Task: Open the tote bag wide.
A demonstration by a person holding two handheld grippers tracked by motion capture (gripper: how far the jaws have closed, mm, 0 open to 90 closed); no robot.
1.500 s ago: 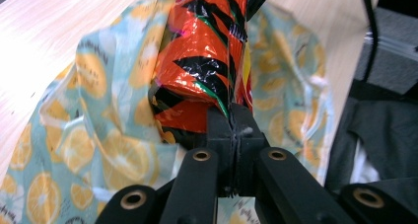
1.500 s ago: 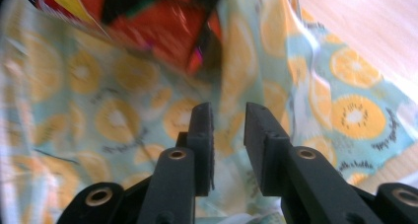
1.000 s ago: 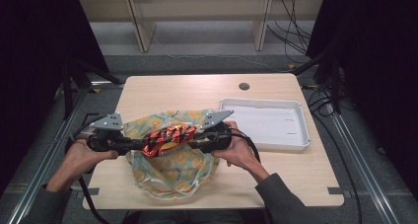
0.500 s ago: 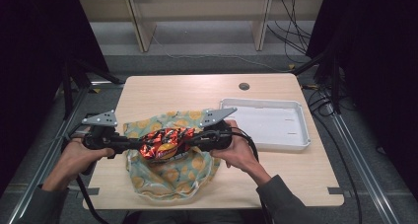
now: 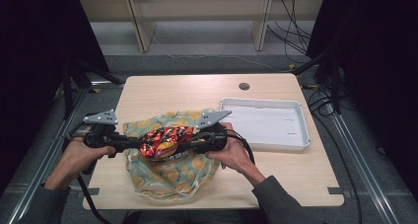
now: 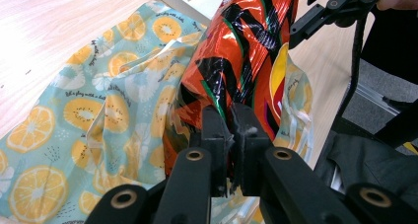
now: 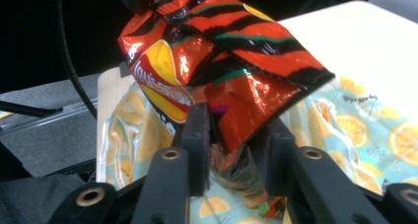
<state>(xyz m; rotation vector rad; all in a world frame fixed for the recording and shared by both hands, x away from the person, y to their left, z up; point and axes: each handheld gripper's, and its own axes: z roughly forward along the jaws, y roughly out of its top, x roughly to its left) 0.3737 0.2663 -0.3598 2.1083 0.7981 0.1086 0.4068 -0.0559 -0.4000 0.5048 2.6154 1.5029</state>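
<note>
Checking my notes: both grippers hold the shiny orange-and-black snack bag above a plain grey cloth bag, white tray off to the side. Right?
Not quite: the high view shows the bag under the shiny orange-and-black snack bag is light blue with orange slices, not grey. The rest stands.

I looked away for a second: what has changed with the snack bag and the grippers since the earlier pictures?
Little. The snack bag is still held up between both grippers over the fruit-print cloth bag. The left gripper stays pinched on one end. The right gripper has just been loosening and retightening on the other end, which remains between its jaws. The white tray has not moved.
</note>
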